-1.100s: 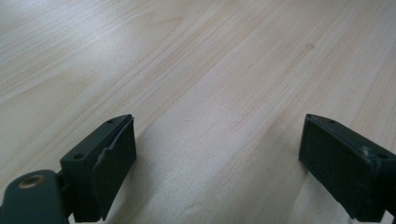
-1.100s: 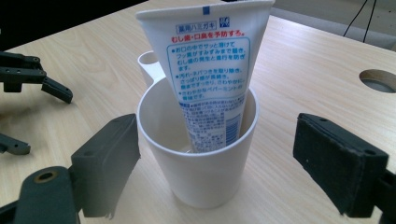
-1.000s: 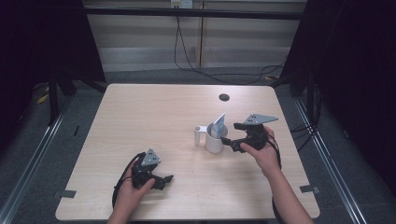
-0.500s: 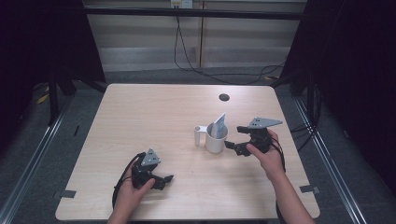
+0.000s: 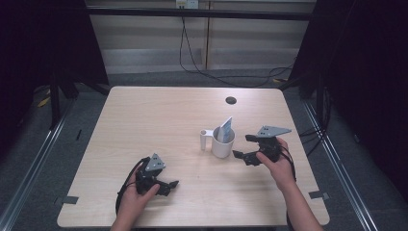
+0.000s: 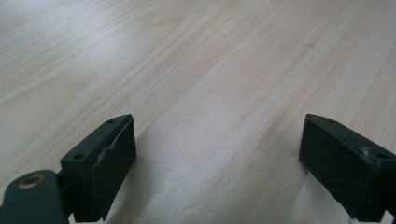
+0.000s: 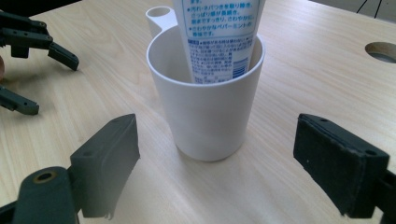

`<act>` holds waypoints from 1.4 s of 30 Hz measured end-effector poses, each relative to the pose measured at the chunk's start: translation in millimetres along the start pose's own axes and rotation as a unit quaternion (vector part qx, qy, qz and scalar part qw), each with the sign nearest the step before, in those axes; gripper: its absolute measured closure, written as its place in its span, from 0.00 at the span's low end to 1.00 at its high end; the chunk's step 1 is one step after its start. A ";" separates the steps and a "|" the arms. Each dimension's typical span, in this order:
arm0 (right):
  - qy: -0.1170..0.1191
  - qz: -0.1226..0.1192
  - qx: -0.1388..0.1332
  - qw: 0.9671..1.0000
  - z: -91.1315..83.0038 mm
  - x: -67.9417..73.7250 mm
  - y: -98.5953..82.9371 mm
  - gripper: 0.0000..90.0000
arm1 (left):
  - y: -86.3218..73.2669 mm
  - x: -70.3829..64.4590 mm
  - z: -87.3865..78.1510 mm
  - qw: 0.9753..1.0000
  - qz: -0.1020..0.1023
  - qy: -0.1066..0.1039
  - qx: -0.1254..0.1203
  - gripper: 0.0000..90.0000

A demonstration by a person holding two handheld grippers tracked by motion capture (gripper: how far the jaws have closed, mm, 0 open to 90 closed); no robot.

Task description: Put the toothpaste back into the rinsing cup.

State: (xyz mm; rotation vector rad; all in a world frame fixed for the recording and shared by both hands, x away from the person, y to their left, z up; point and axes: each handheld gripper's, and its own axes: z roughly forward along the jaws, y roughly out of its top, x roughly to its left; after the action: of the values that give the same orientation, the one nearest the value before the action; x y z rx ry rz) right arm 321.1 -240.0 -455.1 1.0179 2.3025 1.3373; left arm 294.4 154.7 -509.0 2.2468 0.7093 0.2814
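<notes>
Your left gripper rests low near the front of the surface, jaws wide apart and holding nothing, well away from the action. Moving right, the cup stands upright with the tube leaning inside, handle pointing left. Your right gripper sits just beside it, jaws spread wide and empty, the cup dead ahead between them.
</notes>
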 end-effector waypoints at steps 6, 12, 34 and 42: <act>0.002 -0.003 0.002 1.000 -1.1 1.7 -5.0 0.15 | 0.0 0.0 0.0 1.000 0.000 0.000 0.000 0.12; 0.004 -0.004 0.002 1.000 -3.0 3.3 -7.9 0.16 | 0.0 0.0 -0.1 1.000 0.000 0.000 0.000 0.12; 0.008 -0.003 0.018 1.000 -3.4 7.5 -28.6 0.16 | 0.0 -0.1 0.0 1.000 0.000 0.000 0.000 0.12; 0.009 -0.004 0.022 1.000 -4.5 8.2 -35.1 0.16 | 0.0 0.0 0.0 1.000 0.000 0.000 0.000 0.12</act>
State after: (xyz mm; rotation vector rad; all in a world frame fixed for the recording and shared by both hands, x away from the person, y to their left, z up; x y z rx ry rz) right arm 297.7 -248.3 -481.6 1.0136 2.3565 1.3019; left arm 294.4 154.7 -509.0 2.2473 0.7092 0.2824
